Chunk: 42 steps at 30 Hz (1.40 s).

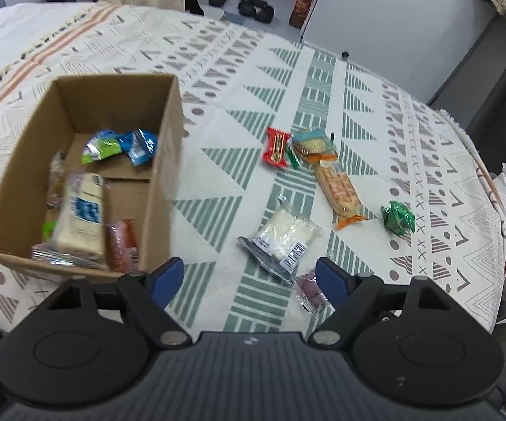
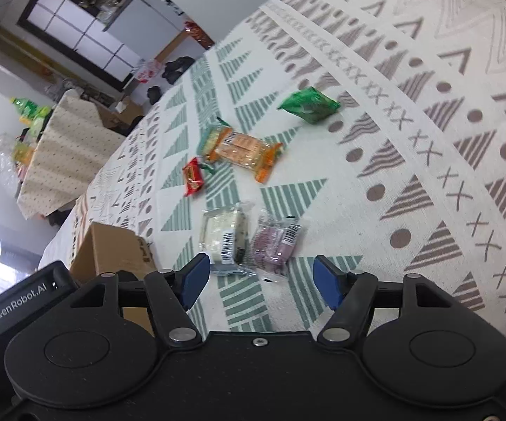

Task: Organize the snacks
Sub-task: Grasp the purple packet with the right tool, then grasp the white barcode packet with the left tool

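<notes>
Left gripper (image 1: 249, 282) and right gripper (image 2: 261, 282), each with jaws spread wide and holding nothing, above a patterned cloth (image 1: 358, 80). Cardboard box (image 1: 168, 161) at left holds several wrapped snacks (a white-and-blue pack (image 1: 82, 217) among them). Loose on the cloth to its right: white snack pack (image 1: 282, 236), purple pack (image 2: 275, 245) beside it, red packet (image 1: 275, 147), orange cracker pack (image 1: 340, 189), green candy (image 1: 398, 217) farthest right.
</notes>
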Each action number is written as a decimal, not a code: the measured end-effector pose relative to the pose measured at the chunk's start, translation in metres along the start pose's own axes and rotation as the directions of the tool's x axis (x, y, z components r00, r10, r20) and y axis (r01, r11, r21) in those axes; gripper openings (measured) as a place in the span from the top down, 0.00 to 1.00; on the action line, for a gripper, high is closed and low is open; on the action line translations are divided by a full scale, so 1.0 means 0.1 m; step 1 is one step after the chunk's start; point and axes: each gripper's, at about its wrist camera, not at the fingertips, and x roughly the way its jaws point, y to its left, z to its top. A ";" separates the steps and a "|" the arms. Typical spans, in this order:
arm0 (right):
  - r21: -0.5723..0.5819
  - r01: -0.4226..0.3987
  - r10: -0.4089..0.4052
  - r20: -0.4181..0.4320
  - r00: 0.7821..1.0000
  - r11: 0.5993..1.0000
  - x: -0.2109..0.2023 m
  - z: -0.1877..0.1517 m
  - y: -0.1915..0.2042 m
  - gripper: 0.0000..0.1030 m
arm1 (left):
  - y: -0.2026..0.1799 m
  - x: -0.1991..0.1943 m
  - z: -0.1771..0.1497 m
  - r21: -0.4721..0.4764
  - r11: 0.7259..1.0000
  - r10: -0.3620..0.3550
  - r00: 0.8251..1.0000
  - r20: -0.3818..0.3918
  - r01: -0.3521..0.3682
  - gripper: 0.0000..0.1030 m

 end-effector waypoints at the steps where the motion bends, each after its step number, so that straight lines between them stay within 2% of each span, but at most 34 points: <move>1: 0.005 0.003 -0.003 -0.003 1.000 1.000 0.03 0.00 -0.01 0.38 | -0.01 0.04 0.01 0.002 1.000 -0.002 1.000 -0.007 0.002 0.22; 10: 0.035 0.031 -0.030 -0.038 0.999 0.999 0.37 0.03 -0.01 0.41 | -0.10 0.37 0.10 0.030 0.999 -0.008 0.998 -0.067 0.010 0.29; 16: 0.057 0.055 -0.051 -0.072 0.996 0.997 0.60 0.03 -0.03 0.43 | -0.13 0.58 0.16 0.050 0.999 -0.002 0.995 -0.100 0.007 0.29; 18: 0.059 0.067 -0.062 -0.093 0.994 0.996 0.68 0.02 -0.04 0.52 | -0.15 0.66 0.16 0.055 0.998 0.001 0.994 -0.114 0.005 0.29; 19: 0.054 0.068 -0.062 -0.101 0.993 0.996 0.70 0.02 -0.05 0.60 | -0.15 0.70 0.16 0.056 0.998 0.003 0.993 -0.121 0.003 0.29; 20: 0.056 0.058 -0.052 -0.111 0.993 0.997 0.72 0.03 -0.06 0.72 | -0.16 0.74 0.16 0.058 0.998 0.006 0.992 -0.129 0.002 0.29; 22: 0.065 0.053 -0.045 -0.120 0.992 0.996 0.74 0.07 -0.08 0.74 | -0.18 0.81 0.17 0.063 0.998 0.006 0.990 -0.140 0.003 0.29; 28: 0.052 0.099 -0.094 -0.085 0.992 0.994 0.64 0.20 -0.19 0.77 | -0.27 0.98 0.16 0.095 0.995 0.022 0.988 -0.156 -0.007 0.29; 34: 0.042 0.138 -0.135 -0.056 0.989 0.990 0.59 0.26 -0.29 0.77 | -0.37 1.19 0.09 0.140 0.990 0.045 0.976 -0.211 -0.016 0.27; 38: 0.041 0.140 -0.138 -0.055 0.989 0.989 0.59 0.28 -0.32 0.76 | -0.40 1.22 0.05 0.171 0.985 0.064 0.980 -0.188 -0.031 0.28; 39: 0.037 0.140 -0.138 -0.055 0.989 0.989 0.59 0.28 -0.32 0.76 | -0.41 1.22 0.04 0.180 0.983 0.068 0.981 -0.180 -0.035 0.34; 40: 0.032 0.141 -0.139 -0.055 0.989 0.989 0.58 0.28 -0.31 0.76 | -0.42 1.21 0.05 0.183 0.982 0.075 0.982 -0.175 -0.043 0.50; 42: 0.028 0.140 -0.138 -0.059 0.989 0.990 0.57 0.28 -0.29 0.77 | -0.40 1.19 0.07 0.175 0.983 0.080 0.981 -0.177 -0.049 0.58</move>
